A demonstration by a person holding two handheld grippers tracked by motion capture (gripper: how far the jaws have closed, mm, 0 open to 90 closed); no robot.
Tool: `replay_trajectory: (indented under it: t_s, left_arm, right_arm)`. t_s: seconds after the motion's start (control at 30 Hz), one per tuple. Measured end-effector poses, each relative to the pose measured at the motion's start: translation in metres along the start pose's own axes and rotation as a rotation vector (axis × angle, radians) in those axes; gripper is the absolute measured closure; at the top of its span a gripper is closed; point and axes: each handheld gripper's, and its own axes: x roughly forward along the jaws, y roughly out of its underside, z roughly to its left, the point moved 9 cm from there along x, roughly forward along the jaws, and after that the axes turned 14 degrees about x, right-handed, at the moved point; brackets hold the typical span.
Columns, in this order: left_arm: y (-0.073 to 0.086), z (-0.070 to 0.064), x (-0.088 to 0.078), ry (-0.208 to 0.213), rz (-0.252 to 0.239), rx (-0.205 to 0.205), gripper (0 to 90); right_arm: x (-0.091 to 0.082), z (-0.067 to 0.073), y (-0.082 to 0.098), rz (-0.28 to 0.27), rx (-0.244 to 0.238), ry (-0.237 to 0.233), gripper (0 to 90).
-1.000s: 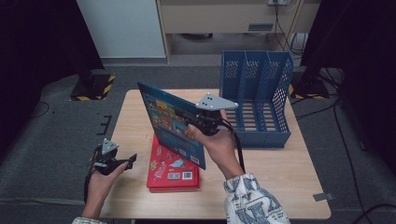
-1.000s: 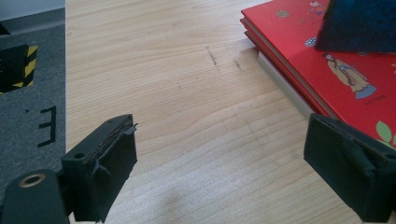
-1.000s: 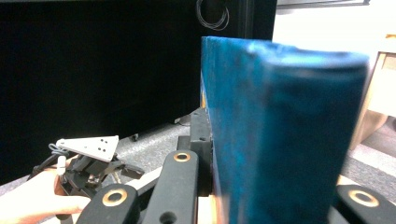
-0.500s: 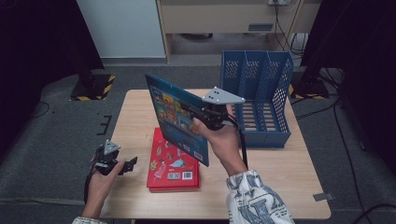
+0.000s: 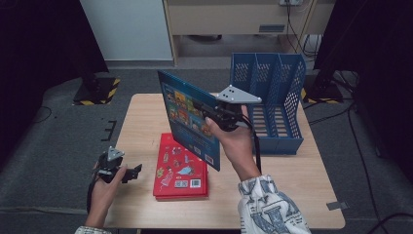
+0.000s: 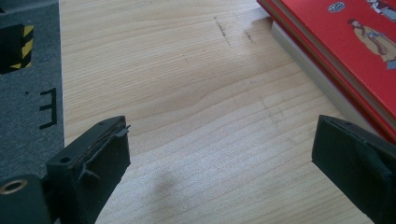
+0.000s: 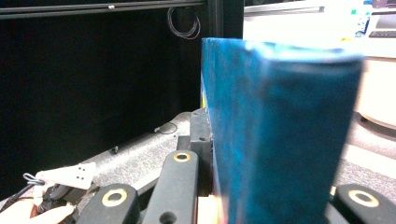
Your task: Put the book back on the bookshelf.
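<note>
A blue picture book (image 5: 187, 117) hangs in the air over the middle of the table, standing nearly on edge. My right gripper (image 5: 213, 113) is shut on its right side. In the right gripper view the book's blue cover (image 7: 275, 130) rises close in front between the jaws. A stack of red books (image 5: 181, 168) lies flat on the table below. My left gripper (image 5: 135, 170) rests at the table's front left edge. Its jaws have just been opening and stand wide apart over bare wood (image 6: 219, 135), nothing between them, the red stack (image 6: 345, 42) to its right.
A blue slotted file rack (image 5: 272, 92) stands at the back right of the wooden table (image 5: 302, 185), just right of the raised book. Grey floor with yellow-black tape (image 5: 97, 92) lies beyond the table's left edge.
The right hand has carried the blue book up and to the right, toward the rack. The left hand has stayed at the front left edge.
</note>
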Motion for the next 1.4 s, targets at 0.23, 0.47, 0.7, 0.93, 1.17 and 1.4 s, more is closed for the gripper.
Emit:
replay_trajectory:
  t_s: [0.23,0.47,0.7,0.93,1.17,1.4]
  left_arm:
    - [0.002,0.001,0.001,-0.009,0.012,0.003,3.7]
    - [0.004,0.0,0.002,-0.008,0.023,0.011,3.9]
    - [0.005,-0.001,0.002,-0.004,0.032,0.022,3.9]
    - [0.005,-0.001,0.003,-0.009,0.034,0.033,3.9]
    - [0.005,-0.001,0.004,-0.006,0.037,0.038,3.8]
    - [0.007,-0.002,0.005,-0.002,0.046,0.042,3.7]
  right_arm:
    - [-0.002,-0.003,-0.004,-0.008,0.001,0.014,83.1]
    - [-0.005,-0.005,-0.01,-0.017,0.0,0.024,83.1]
    - [-0.01,-0.008,-0.016,-0.028,-0.004,0.036,83.1]
    - [-0.016,-0.012,-0.02,-0.039,0.01,0.046,83.1]
    - [-0.018,-0.014,-0.023,-0.042,0.01,0.052,83.1]
    - [-0.023,-0.017,-0.025,-0.048,0.013,0.061,83.1]
